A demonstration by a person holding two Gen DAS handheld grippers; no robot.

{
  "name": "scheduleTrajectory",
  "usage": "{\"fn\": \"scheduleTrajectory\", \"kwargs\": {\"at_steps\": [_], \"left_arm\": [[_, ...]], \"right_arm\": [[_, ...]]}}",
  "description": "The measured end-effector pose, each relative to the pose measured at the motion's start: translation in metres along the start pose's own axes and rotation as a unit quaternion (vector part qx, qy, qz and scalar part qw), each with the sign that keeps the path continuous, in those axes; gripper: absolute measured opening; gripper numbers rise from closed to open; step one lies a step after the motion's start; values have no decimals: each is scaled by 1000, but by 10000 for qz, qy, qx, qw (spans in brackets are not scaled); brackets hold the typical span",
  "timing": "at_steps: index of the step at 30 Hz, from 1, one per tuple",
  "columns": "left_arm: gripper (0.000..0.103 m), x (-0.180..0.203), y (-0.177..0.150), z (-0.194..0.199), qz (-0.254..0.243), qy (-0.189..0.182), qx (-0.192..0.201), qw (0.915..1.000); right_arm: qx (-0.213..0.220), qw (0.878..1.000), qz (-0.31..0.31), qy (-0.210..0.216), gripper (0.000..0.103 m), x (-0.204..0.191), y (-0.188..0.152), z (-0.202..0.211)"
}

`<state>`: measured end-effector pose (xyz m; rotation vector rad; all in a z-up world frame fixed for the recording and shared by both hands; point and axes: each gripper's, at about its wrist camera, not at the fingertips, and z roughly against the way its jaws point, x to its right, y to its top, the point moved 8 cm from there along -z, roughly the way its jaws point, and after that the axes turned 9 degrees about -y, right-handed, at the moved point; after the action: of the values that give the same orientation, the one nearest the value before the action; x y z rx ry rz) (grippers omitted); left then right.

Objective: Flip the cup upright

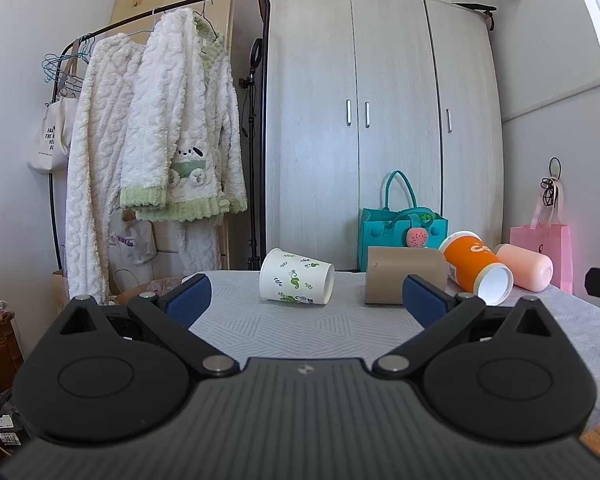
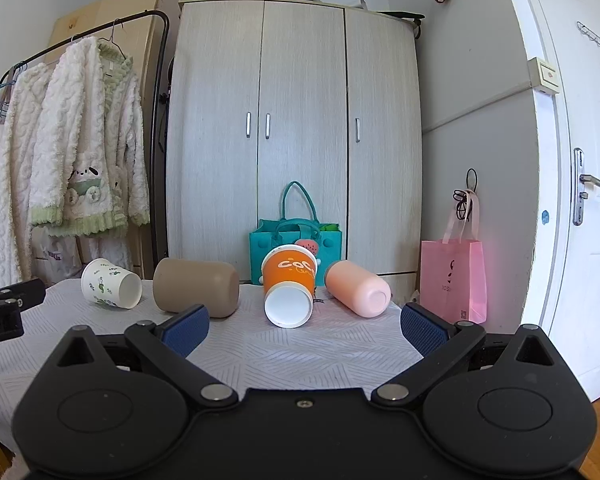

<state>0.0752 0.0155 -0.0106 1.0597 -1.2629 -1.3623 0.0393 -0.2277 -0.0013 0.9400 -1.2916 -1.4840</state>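
Observation:
Several cups lie on their sides in a row across the far part of the table (image 1: 300, 328). From left: a white paper cup with green leaf print (image 1: 296, 282) (image 2: 111, 289), a tan cup (image 1: 400, 280) (image 2: 196, 287), an orange paper cup (image 1: 476, 266) (image 2: 289, 288) with its open mouth facing me, and a pink cup (image 1: 526, 267) (image 2: 358, 288). My left gripper (image 1: 306, 300) is open and empty, short of the white cup. My right gripper (image 2: 304, 326) is open and empty, short of the orange cup.
The table (image 2: 300, 352) has a pale patterned cloth. A teal bag (image 2: 296, 246) stands behind the cups, before a wardrobe (image 2: 296, 120). A pink bag (image 2: 454, 276) is at the right, a clothes rack (image 1: 156, 140) at the left, a door (image 2: 580, 200) at the far right.

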Motion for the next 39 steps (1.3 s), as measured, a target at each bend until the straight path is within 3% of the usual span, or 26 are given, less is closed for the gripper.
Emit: {"fn": "scheduleTrajectory", "kwargs": {"at_steps": [39], "left_arm": [[103, -3, 0, 4, -30, 74, -15, 10000]], "right_arm": [[-54, 10000, 31, -76, 103, 6, -3, -1]]}}
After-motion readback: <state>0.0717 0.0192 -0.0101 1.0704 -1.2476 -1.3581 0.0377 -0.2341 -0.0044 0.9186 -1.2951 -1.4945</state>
